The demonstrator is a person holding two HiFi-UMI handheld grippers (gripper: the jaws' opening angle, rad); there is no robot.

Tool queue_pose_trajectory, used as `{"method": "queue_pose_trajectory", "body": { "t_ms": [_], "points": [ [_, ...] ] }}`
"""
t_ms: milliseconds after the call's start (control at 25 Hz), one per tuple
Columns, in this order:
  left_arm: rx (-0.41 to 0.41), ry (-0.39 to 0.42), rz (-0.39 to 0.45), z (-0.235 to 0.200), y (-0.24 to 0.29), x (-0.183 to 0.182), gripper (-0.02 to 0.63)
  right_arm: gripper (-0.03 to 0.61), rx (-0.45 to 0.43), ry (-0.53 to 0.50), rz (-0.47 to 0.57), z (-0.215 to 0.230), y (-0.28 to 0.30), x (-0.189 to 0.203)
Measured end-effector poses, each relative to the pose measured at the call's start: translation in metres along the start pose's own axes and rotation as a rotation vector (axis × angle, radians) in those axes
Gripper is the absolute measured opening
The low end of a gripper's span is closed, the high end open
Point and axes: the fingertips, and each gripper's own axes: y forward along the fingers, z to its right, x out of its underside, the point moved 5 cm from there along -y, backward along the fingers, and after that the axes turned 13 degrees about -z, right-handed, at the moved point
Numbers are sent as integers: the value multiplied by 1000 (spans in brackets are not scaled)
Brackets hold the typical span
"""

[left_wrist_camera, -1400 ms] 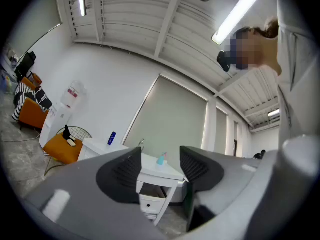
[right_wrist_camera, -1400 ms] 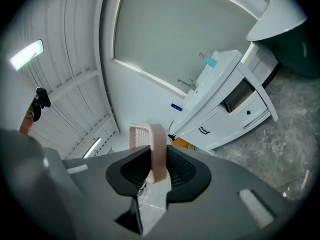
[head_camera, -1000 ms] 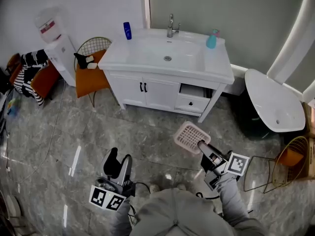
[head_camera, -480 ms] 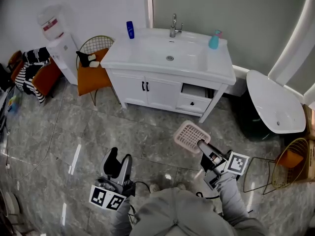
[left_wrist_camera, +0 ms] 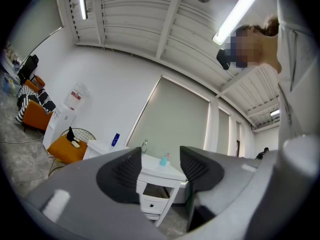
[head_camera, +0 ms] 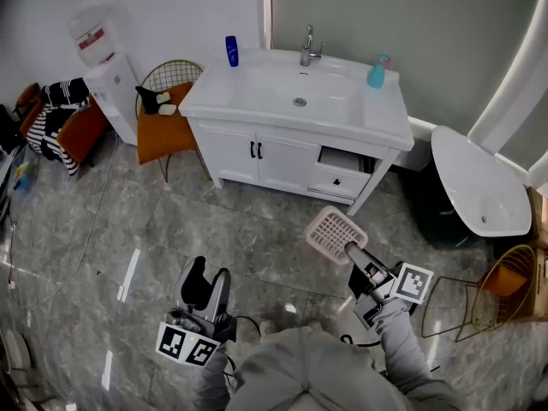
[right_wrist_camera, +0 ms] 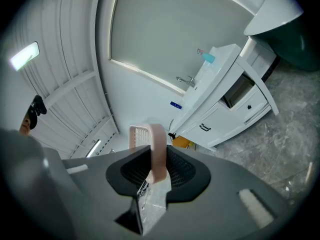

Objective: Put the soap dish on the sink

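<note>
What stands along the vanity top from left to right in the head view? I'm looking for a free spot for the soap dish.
blue bottle → faucet → teal pump bottle

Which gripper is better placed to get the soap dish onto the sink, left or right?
Right. The right gripper is shut on the pink soap dish, with the sink ahead of it; the left gripper is open and empty.
</note>
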Motion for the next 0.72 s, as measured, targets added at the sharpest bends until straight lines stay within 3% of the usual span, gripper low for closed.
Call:
{"method": "queue_pose_trajectory", "body": {
  "t_ms": [720],
  "points": [
    [18, -27, -5, -44, -25, -7, 261, 81, 34, -9, -17, -18, 47, 21]
  ]
}}
